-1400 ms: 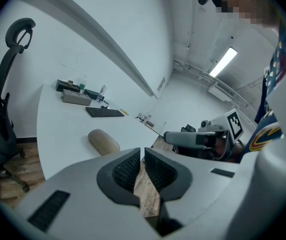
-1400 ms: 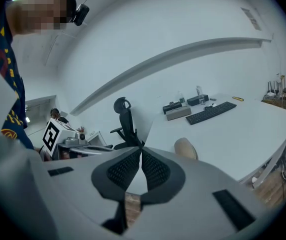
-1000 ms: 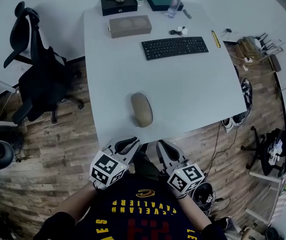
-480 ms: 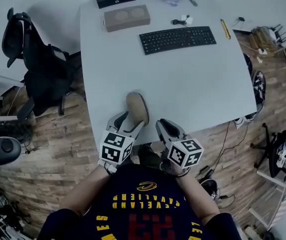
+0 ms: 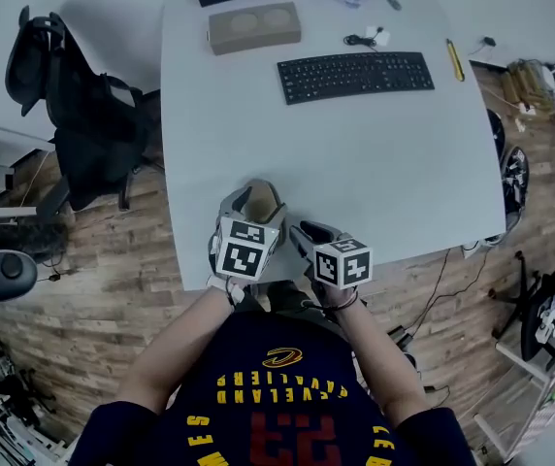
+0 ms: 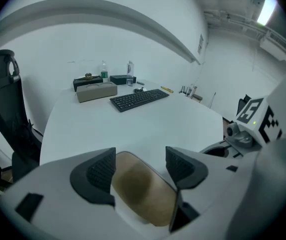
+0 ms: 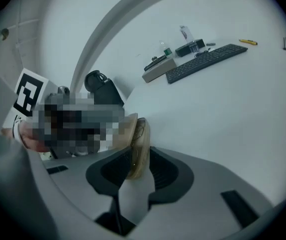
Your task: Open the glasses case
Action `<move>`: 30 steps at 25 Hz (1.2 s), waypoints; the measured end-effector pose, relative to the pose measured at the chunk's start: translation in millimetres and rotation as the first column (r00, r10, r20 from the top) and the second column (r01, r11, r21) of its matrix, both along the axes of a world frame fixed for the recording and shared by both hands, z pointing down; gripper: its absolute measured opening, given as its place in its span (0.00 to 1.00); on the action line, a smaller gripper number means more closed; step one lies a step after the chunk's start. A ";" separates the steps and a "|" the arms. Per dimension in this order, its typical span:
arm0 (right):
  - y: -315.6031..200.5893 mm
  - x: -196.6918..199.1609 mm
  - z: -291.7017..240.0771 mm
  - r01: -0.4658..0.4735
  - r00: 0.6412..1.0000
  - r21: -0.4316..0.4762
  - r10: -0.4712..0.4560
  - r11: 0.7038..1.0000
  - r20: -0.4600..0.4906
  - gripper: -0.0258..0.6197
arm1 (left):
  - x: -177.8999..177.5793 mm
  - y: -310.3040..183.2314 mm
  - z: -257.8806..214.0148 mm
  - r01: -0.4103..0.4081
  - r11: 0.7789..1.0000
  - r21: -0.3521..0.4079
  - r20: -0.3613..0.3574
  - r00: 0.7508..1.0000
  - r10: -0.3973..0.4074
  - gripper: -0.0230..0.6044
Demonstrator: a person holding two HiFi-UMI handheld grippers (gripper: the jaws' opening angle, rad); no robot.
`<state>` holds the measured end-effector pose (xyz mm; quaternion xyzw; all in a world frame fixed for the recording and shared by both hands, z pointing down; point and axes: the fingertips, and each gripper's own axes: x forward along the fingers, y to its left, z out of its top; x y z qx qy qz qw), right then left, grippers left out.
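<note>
Left gripper view: glasses case (image 6: 144, 194) between opening jaws of left claw (image 6: 140, 160).

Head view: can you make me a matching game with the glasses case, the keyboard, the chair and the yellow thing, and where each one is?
Things:
1. glasses case
2. keyboard
3. office chair
4. yellow tool

Places:
A. on the floor, left of the table
B. at the table's near edge
C. by the table's right edge
D. middle of the table's far half

Pairs: 1-B, 2-D, 3-A, 4-C
</note>
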<state>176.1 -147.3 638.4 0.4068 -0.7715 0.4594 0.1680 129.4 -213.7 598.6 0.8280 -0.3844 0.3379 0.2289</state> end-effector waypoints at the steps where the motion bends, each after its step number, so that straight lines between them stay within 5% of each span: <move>1: -1.5 -2.7 5.3 0.010 1.000 -0.014 -0.010 1.000 0.020 0.23 | 1.4 -3.0 6.1 0.000 1.000 -0.003 0.023 1.000 0.000 0.54; 11: 4.4 -21.6 38.7 0.066 0.991 -0.119 -0.051 0.991 0.124 0.21 | 3.2 -5.2 43.9 -0.080 0.996 -0.027 0.175 0.981 0.084 0.60; 15: 5.9 -24.1 35.9 0.026 0.991 -0.113 -0.011 0.993 0.131 0.12 | -2.9 -2.8 41.8 -0.085 0.996 -0.039 0.142 0.986 0.089 0.60; 30: 2.4 -28.7 39.3 -0.022 0.999 -0.097 0.025 0.995 0.030 0.11 | -54.8 1.8 13.9 -0.008 1.000 -0.005 0.006 1.000 0.008 0.60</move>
